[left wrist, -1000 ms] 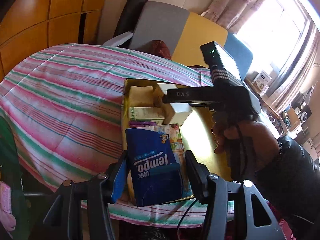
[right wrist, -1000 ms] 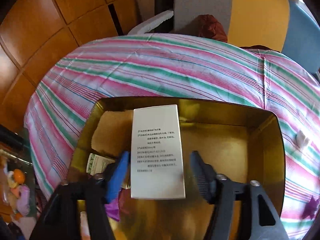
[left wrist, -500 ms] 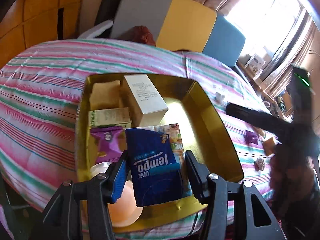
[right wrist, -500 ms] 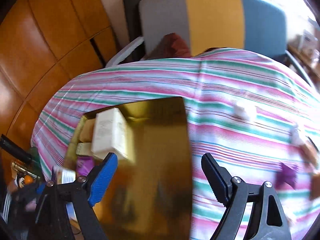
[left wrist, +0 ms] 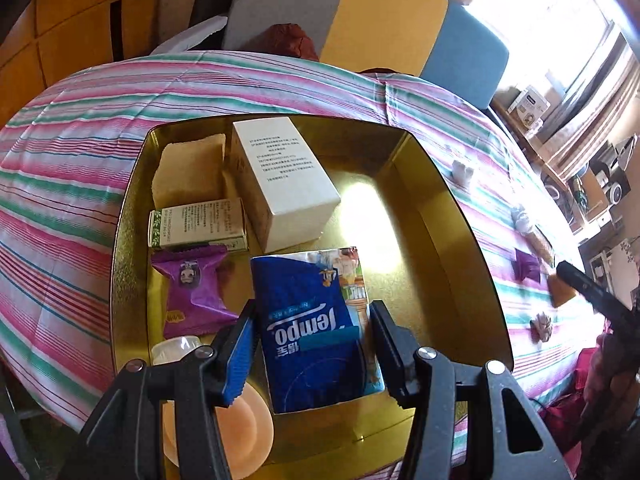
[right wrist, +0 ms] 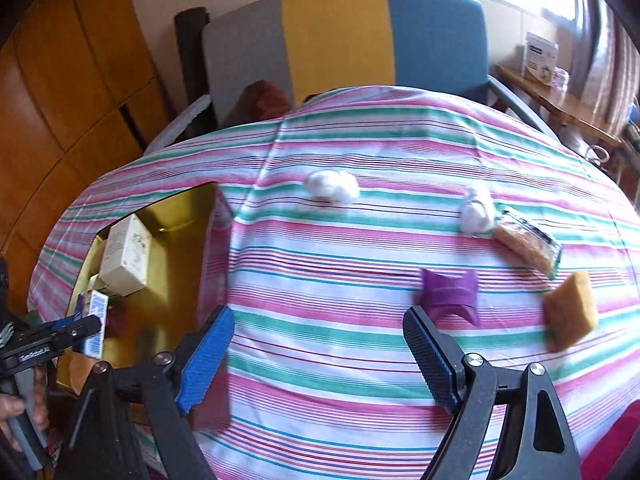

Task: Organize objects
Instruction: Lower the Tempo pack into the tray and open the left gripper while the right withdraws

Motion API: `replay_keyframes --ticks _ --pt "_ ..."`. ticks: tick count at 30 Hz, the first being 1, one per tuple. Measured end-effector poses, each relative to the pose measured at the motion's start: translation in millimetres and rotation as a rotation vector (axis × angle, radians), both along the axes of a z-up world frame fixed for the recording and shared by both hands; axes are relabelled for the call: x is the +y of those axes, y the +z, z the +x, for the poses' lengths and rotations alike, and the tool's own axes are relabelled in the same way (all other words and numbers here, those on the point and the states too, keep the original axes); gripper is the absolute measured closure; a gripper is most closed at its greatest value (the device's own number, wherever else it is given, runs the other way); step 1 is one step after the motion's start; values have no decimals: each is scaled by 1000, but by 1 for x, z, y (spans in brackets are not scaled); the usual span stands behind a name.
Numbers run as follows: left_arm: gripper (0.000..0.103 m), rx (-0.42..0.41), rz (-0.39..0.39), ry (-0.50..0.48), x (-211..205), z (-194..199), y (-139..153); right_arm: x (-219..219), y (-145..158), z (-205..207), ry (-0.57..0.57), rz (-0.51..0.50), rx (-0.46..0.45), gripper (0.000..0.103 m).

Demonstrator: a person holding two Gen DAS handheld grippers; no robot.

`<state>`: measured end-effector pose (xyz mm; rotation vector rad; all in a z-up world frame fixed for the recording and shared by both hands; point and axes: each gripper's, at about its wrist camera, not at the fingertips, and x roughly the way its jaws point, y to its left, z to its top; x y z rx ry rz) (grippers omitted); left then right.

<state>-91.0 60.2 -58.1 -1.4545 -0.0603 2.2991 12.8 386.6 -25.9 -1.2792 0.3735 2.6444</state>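
Left wrist view: the left gripper (left wrist: 312, 344) is clenched on a blue tissue pack (left wrist: 308, 328), held low over the near end of the gold tin (left wrist: 460, 248). The pack is light and soft, so I judge it will squash under a hard squeeze; the grip across its narrow sides suits it. Beyond it in the tin lie a purple packet (left wrist: 192, 292), a green box (left wrist: 196, 226), a white box (left wrist: 280, 180) and a tan wafer (left wrist: 188, 168).

The right gripper (right wrist: 316, 360) has just been opening and hangs released, nothing between its jaws, over the striped cloth (right wrist: 320, 300). Ahead lie a purple wrapper (right wrist: 450, 294), a sponge (right wrist: 570, 312), a snack bar (right wrist: 526, 242) and cotton balls (right wrist: 332, 186). All look light; the wrapper is probably slippery, best pinched across its middle.
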Motion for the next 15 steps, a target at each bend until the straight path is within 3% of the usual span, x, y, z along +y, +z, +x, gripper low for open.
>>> replay_keyframes --ticks 15 --pt "48 -25 -105 16 10 -16 -22 107 -5 28 -218 37 61 15"
